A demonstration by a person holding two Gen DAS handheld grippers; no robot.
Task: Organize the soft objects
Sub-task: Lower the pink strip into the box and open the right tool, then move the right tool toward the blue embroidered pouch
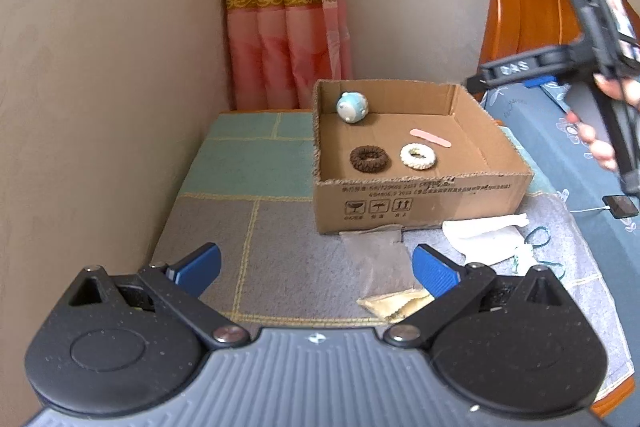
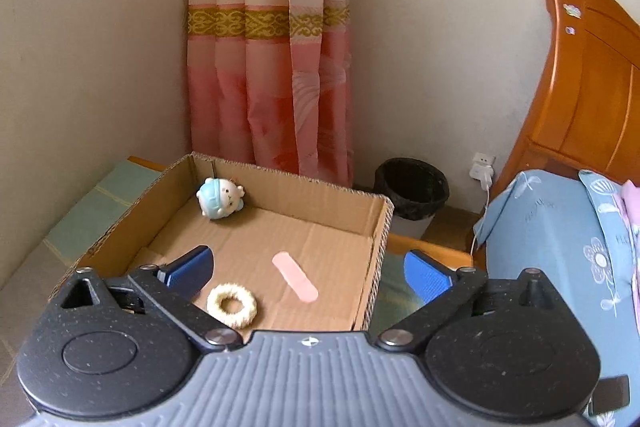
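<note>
Both claws empty, jaws spread wide. Left claw (image 1: pixel 316 269) hangs over the mat (image 1: pixel 280 239), short of the box (image 1: pixel 420 199). Right claw (image 2: pixel 308 273) sits above the box's near-right corner, looking down into it.

Already in the box: plush toy (image 2: pixel 220 202) in the far-left corner from the right claw, cream hair ring (image 2: pixel 232 306) just ahead of that claw's left finger, brown hair ring (image 1: pixel 369 158) beside it, pink strip (image 2: pixel 295 282) roughly midway between the right claw's fingers.

Left on the mat, near the left claw's right finger: white cloth (image 1: pixel 484 233), gold pouch (image 1: pixel 394 303), thin green cord (image 1: pixel 538 239) beyond the cloth.

Risks, as I judge them:
- White cloth is limp — a pinch at 1 edge likely drags or unfolds it, and it could snag the box wall on the way in.
- Gold pouch lies flat and partly under the finger; the pads may skate over it and grab mat instead.
- Cord is thin — easy to miss or catch by accident.

Orientation: pink strip's long axis runs diagonally, far-left to near-right in the right wrist view. White cloth's long axis runs left-right across the left claw's view, narrow end pointing right.
</note>
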